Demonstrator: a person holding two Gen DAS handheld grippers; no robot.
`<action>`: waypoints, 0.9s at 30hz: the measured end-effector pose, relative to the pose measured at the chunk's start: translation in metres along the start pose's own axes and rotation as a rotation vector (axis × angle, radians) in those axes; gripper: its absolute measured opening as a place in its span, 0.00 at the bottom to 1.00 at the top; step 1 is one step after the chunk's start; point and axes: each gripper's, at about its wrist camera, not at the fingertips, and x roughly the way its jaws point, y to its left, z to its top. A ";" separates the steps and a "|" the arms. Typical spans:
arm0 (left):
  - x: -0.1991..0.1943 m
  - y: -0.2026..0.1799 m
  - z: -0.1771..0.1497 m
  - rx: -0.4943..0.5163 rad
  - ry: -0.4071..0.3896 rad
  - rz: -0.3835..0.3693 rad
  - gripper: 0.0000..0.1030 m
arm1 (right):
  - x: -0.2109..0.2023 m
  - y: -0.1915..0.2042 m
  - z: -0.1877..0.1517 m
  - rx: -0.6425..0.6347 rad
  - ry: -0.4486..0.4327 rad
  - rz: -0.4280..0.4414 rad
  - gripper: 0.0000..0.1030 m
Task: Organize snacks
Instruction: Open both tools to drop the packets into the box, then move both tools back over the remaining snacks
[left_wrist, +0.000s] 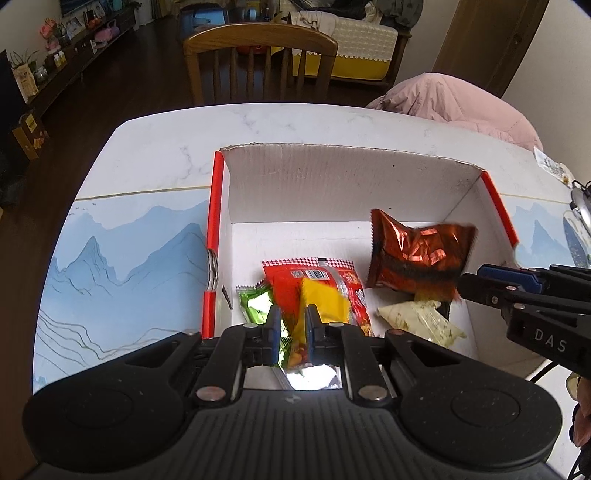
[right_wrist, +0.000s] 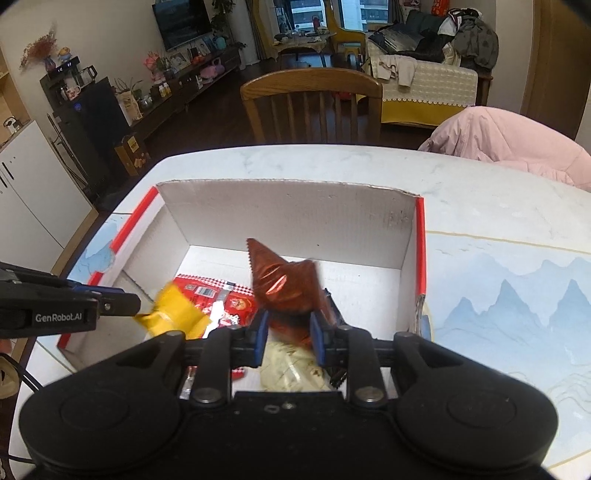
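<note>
Both claws hover over the white box (left_wrist: 332, 177) mid-bench: left claw (left_wrist: 292, 325) pinches the yellow packet (left_wrist: 325, 301), right claw (right_wrist: 286, 332) clamps the copper-red bag (right_wrist: 288, 284), probably so both drop inside with the other snacks.

A wooden chair (right_wrist: 312, 105) is set behind the marble table (right_wrist: 480, 206). Dark floor (right_wrist: 207, 122), a television (right_wrist: 181, 22) and a sofa (right_wrist: 424, 88) are seen beyond.

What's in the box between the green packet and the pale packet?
In the left wrist view, the big red snack bag lies between the green packet and the pale packet, with the yellow packet hanging over it.
</note>
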 end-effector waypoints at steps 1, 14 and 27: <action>-0.003 0.001 -0.002 -0.003 -0.003 -0.005 0.12 | -0.004 0.001 -0.001 -0.001 -0.005 0.001 0.27; -0.061 0.006 -0.032 0.000 -0.094 -0.072 0.14 | -0.066 0.028 -0.016 -0.013 -0.099 0.026 0.40; -0.127 0.009 -0.076 0.025 -0.199 -0.135 0.27 | -0.128 0.056 -0.046 -0.005 -0.205 0.054 0.57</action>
